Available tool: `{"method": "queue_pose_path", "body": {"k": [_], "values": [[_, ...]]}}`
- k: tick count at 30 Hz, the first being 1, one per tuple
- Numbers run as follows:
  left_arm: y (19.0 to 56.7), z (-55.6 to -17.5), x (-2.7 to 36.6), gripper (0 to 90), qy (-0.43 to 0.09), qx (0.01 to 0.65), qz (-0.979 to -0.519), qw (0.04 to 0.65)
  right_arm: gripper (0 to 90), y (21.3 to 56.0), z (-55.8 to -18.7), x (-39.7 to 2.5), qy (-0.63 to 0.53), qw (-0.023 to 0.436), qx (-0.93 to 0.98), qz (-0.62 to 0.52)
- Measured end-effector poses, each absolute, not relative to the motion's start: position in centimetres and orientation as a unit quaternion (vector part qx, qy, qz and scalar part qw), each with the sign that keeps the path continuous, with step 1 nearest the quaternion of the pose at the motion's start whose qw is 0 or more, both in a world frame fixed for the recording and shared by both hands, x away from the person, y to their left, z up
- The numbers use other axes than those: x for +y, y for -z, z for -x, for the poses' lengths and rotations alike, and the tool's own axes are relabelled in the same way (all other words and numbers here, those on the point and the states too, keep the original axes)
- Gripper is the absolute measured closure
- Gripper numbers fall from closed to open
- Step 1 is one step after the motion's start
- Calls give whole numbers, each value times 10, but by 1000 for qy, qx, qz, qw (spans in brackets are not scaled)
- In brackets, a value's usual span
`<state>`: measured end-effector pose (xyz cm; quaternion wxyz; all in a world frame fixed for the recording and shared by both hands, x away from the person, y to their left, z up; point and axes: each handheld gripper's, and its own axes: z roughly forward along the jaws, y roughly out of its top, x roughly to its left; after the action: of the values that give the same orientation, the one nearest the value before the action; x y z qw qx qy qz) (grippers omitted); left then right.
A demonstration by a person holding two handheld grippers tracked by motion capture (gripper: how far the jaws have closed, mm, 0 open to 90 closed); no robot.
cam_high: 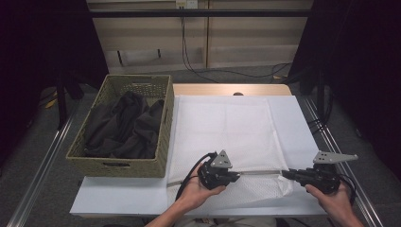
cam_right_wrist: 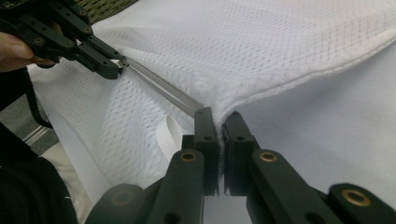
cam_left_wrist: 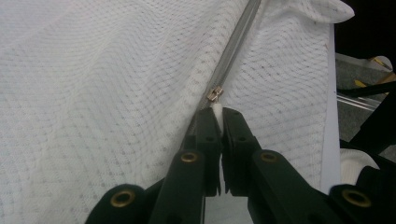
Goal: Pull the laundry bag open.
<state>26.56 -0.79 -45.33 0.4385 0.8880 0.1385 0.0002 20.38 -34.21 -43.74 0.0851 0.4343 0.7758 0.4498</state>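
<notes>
A white mesh laundry bag [cam_high: 227, 127] lies flat on the table's white sheet [cam_high: 302, 137], beside a woven basket [cam_high: 163, 137] of dark cloth. The left gripper [cam_high: 235, 175] is clamped on fabric at the brass zipper pull [cam_left_wrist: 214, 93]. The right gripper [cam_high: 286, 174] pinches the bag's corner at the zipper's [cam_right_wrist: 163, 88] end.

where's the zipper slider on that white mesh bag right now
In the left gripper view the zipper slider sits just past the left claw tips, on the mesh bag zipper near the table's front edge.

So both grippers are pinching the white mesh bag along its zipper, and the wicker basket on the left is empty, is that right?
Not quite. The wicker basket is not empty: the high view shows dark clothing piled in it. The rest stands: the left gripper and right gripper both pinch the white mesh bag along its zipper.
</notes>
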Motion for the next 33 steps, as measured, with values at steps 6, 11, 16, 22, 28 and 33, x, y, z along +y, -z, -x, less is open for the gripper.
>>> {"method": "queue_pose_path", "body": {"k": [6,11,16,22,28,33], "values": [[453,-266,-1,866,-4,145,-885,442,865,437,-204,-343,-450,86,774,-436],[452,-267,4,866,-4,144,-889,435,865,437,-205,-343,-449,87,775,-436],[451,-267,10,866,-7,144,-890,432,865,437,-204,-343,-450,87,774,-437],[451,-268,15,866,-7,152,-887,436,865,438,-205,-343,-448,88,775,-437],[450,-266,20,866,-10,152,-888,433,866,438,-205,-343,-447,88,777,-435],[451,-267,29,866,-14,159,-890,428,867,438,-205,-344,-449,89,774,-438]]}}
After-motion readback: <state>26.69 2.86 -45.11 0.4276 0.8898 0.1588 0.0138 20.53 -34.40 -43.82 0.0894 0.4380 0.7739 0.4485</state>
